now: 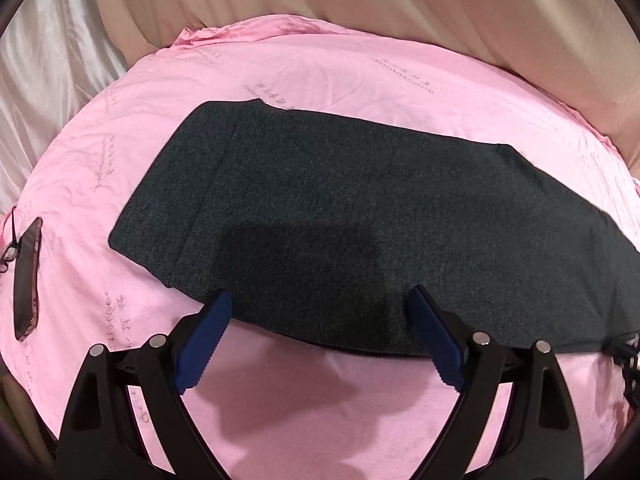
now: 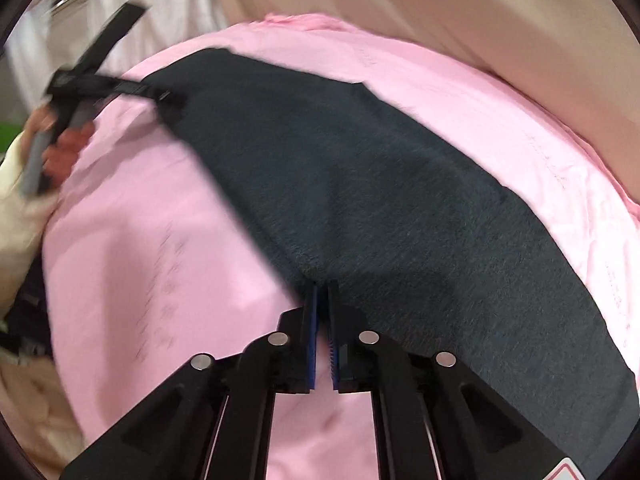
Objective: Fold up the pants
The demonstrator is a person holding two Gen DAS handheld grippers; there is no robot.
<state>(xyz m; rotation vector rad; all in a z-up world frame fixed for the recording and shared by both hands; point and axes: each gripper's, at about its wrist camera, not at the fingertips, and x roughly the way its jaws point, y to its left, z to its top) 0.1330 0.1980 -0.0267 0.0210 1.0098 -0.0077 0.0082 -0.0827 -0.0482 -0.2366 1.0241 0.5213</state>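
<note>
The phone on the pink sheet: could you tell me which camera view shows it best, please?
The left wrist view: the phone lies in sharp focus at the far left edge of the pink sheet. The right wrist view does not show it at all.

Phone (image 1: pixel 27 280) is lying at sheet's (image 1: pixel 320 408) left edge; pants (image 1: pixel 360 216) are covering the middle; bare sheet is showing nearside.

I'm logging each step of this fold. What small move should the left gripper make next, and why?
Probably shut the left gripper on the near edge of the dark grey knit pants: its blue fingers stand open astride that edge, while the right gripper already pinches it on the pink sheet.
</note>
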